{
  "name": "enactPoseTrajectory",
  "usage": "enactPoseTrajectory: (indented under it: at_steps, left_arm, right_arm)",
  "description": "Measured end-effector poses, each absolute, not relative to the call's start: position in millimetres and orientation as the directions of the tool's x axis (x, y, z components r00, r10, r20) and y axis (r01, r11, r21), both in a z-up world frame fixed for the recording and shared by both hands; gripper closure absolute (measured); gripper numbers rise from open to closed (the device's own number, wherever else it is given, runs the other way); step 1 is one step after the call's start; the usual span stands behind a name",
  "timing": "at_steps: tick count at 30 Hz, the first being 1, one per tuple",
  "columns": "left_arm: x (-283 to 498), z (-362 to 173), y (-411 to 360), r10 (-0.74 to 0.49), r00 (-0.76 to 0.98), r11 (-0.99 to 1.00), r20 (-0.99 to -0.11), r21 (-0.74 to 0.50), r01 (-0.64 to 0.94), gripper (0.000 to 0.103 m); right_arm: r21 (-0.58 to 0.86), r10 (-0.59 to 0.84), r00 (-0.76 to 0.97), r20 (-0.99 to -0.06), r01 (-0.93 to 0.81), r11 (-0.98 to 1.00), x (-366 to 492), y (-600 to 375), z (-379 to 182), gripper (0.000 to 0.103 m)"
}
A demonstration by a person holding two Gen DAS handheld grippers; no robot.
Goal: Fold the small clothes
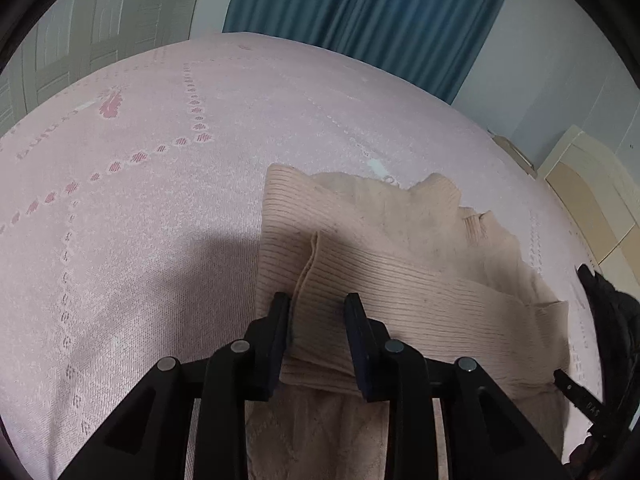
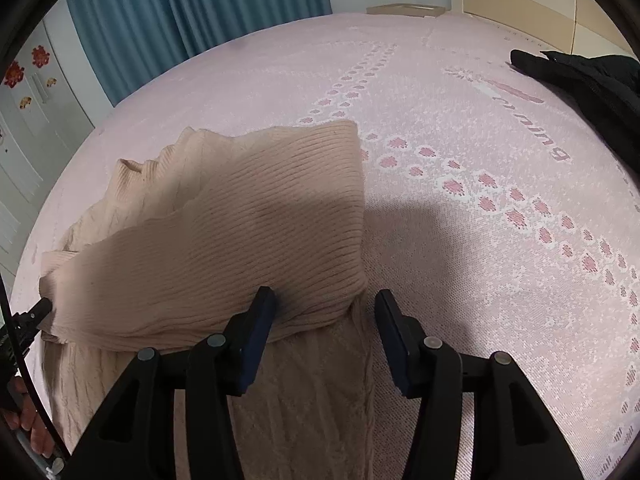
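Observation:
A beige ribbed sweater lies partly folded on the pink bedspread. One ribbed sleeve is laid across its body. My left gripper stands over the cuff end of that sleeve; the fold lies slack between the parted fingers, so the gripper is open. In the right wrist view the sweater shows a folded ribbed layer on top of its cable-knit body. My right gripper is open at that layer's near right corner, with its left finger against the knit and its right finger over bare bedspread.
A black garment lies at the far right of the bed. A blue curtain and pale wardrobe doors stand beyond the bed, and a cream headboard closes one end. A hand shows at the left edge.

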State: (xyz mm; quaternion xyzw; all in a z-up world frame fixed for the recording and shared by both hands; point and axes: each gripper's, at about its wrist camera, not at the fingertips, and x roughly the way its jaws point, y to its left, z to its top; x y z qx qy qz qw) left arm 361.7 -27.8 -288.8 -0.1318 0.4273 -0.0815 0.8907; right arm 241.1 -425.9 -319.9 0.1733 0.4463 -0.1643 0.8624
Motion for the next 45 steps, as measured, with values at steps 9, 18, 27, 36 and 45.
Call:
enactPoseTrajectory:
  at_steps: [9,18,27,36,45]
  left_arm:
    - [339,-271,-26,-0.197,0.6,0.968,-0.775,-0.251,-0.007,0.07]
    - [271,-230,-9,-0.139,0.618,0.984,-0.774,-0.178,-0.002,0.04]
    - [196,-195,11,-0.203,0.592,0.978,-0.78,-0.195,0.078,0.04]
    - [123,-218,37,-0.232,0.535,0.971,-0.813,-0.227,0.075,0.041]
    - [82,-264,41,-0.233,0.517,0.971,-0.824,-0.228,0.074,0.046]
  right_arm:
    - [0.141,-0.136,0.588,-0.798,0.401,0.905,222,-416,-301,0.052]
    - [0.126,-0.098,0.597,-0.796,0.322,0.938,180,-398,-269,0.052]
    - [0.052,-0.091,0.612,-0.786,0.212,0.976,93,-369,-221,0.03]
    - [0.112,-0.026,0.59,-0.807,0.195,0.974,12,-355,-236,0.03]
    - [0.137,-0.005,0.575,-0.818,0.203,0.97,-17,-348,-278,0.052]
